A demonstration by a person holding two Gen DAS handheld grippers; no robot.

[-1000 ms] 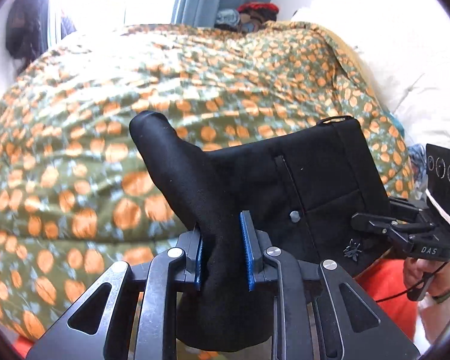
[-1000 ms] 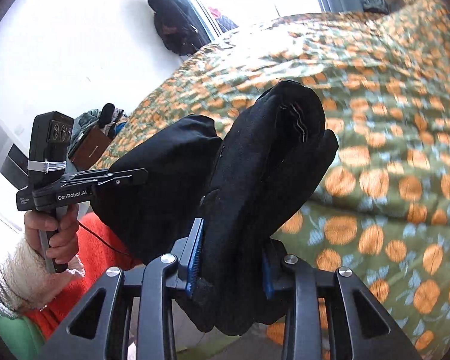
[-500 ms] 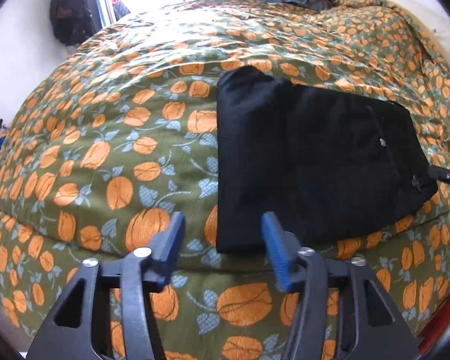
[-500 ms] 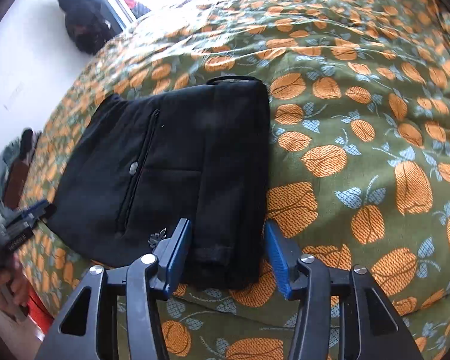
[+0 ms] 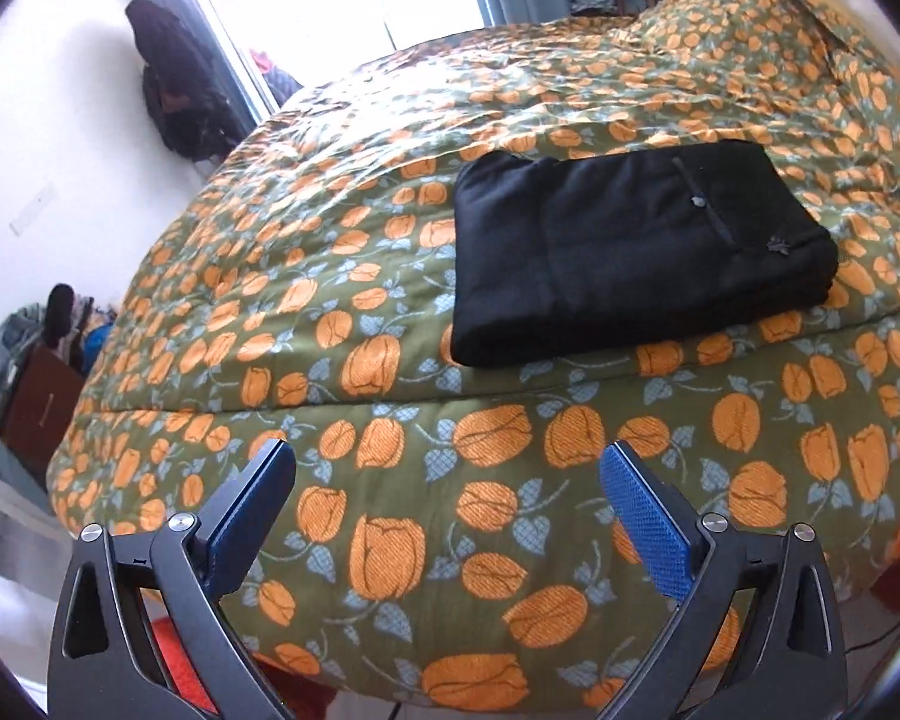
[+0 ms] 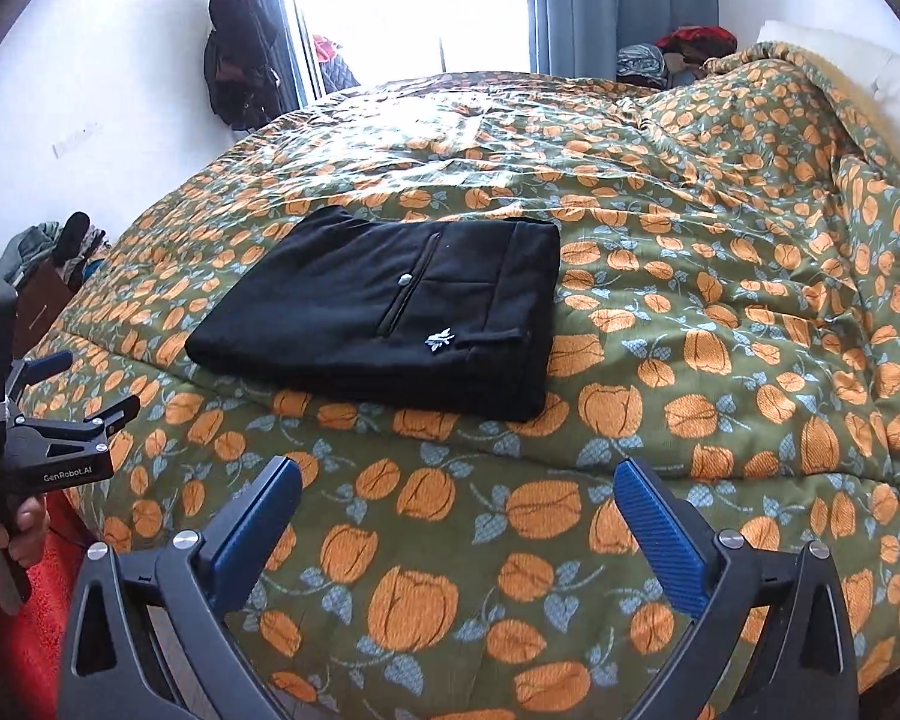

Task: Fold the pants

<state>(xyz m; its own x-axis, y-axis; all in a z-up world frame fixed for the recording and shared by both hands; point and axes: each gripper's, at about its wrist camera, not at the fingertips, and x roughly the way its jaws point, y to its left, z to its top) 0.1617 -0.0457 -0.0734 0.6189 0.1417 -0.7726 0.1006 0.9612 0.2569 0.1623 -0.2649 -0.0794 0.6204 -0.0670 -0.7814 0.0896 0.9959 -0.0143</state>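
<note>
Both sets of fingers are spread wide and hold nothing: left gripper [image 5: 447, 504], right gripper [image 6: 459, 507], each clear of the cloth. The pants [image 6: 384, 306] lie folded on the bed [image 6: 720, 276] (compact, edges aligned). Best to leave the stack undisturbed.

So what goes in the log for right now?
pants: folded, flat on bedspread | left gripper: open, empty | right gripper: open, empty

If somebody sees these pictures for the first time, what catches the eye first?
The folded black pants lie flat near the front edge of the bed, on a green quilt with orange flowers. Low in each view, the left gripper and right gripper stand open and empty.
</note>
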